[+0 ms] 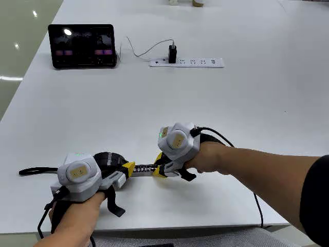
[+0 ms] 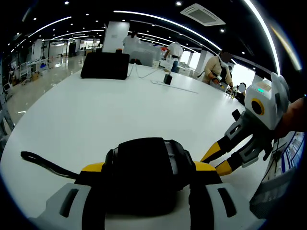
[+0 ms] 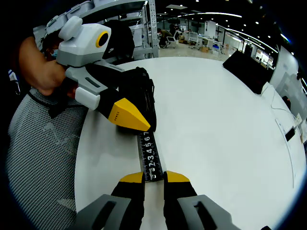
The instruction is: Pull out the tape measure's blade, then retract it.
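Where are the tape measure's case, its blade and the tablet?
tape measure case [image 2: 144,172], left gripper view, middle of its black body.
blade [image 3: 149,153], right gripper view, its numbered face.
tablet [image 1: 82,45], head view, centre of screen.

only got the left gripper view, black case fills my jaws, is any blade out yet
Observer: Yes. The right gripper view shows a short run of blade, numbers up, out of the tape measure.
Operator: who has the tip
Observer: The right gripper is shut on the blade's end.
Operator: is it bent anywhere
Observer: No. In the head view it runs straight from the tape measure to the right gripper.
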`<action>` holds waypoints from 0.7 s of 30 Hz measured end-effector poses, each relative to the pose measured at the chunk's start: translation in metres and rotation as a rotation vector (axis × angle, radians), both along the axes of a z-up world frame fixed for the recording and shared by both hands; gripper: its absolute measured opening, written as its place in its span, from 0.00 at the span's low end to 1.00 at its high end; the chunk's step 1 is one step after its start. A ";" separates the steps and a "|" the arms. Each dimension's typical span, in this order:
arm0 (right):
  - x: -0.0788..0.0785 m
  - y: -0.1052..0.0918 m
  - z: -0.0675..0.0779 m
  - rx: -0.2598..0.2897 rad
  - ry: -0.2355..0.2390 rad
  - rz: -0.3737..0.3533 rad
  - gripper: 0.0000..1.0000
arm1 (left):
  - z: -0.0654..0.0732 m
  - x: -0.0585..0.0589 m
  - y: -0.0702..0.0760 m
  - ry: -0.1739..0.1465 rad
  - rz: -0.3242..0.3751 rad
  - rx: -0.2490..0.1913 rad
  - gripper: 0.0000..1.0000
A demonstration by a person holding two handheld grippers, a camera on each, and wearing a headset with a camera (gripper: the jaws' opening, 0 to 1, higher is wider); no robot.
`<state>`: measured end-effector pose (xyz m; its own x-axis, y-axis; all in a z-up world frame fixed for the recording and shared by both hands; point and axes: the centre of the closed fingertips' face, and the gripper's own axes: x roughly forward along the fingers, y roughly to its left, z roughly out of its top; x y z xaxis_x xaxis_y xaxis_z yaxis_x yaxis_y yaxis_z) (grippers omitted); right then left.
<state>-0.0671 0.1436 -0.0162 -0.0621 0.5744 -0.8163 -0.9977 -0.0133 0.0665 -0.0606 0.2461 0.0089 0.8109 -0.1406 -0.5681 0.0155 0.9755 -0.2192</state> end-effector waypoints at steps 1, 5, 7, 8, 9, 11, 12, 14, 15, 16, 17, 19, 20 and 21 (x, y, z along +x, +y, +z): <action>0.000 0.001 0.000 0.000 -0.002 0.002 0.11 | 0.000 0.000 0.000 0.000 0.000 0.000 0.65; -0.001 0.002 0.001 0.002 -0.003 0.006 0.11 | 0.000 0.000 0.000 0.001 -0.001 -0.002 0.65; -0.002 0.002 0.001 0.003 -0.006 0.013 0.11 | 0.000 0.000 0.000 0.002 -0.003 -0.003 0.65; -0.002 0.002 0.001 0.005 -0.004 0.015 0.12 | 0.000 0.000 0.000 0.003 -0.004 -0.003 0.65; -0.002 0.002 0.001 0.005 -0.005 0.014 0.12 | 0.000 0.000 0.000 0.003 -0.004 -0.003 0.65; -0.002 0.003 0.001 0.010 0.001 0.011 0.12 | -0.001 0.000 -0.001 0.004 -0.004 -0.003 0.65; -0.002 0.004 0.001 0.014 0.004 0.007 0.12 | 0.000 0.000 0.000 0.004 -0.003 -0.004 0.65; -0.003 0.005 0.001 0.014 0.000 0.015 0.11 | -0.001 0.000 -0.001 0.004 -0.003 -0.004 0.65; -0.003 0.005 0.001 0.014 0.000 0.016 0.11 | -0.001 0.000 0.000 0.004 -0.003 -0.005 0.65; -0.002 0.005 0.001 0.014 0.001 0.011 0.11 | -0.001 0.000 -0.001 0.004 -0.003 -0.005 0.65; -0.002 0.005 0.001 0.015 0.003 0.011 0.11 | -0.001 0.000 -0.001 0.004 -0.002 -0.006 0.65; -0.002 0.006 0.000 0.017 0.000 0.013 0.11 | -0.001 0.000 -0.001 0.004 -0.002 -0.006 0.65; -0.002 0.007 0.000 0.018 -0.002 0.012 0.11 | -0.001 0.000 -0.001 0.004 -0.002 -0.007 0.65; -0.002 0.008 0.000 0.019 -0.003 0.011 0.11 | -0.001 0.000 -0.001 0.004 -0.001 -0.008 0.65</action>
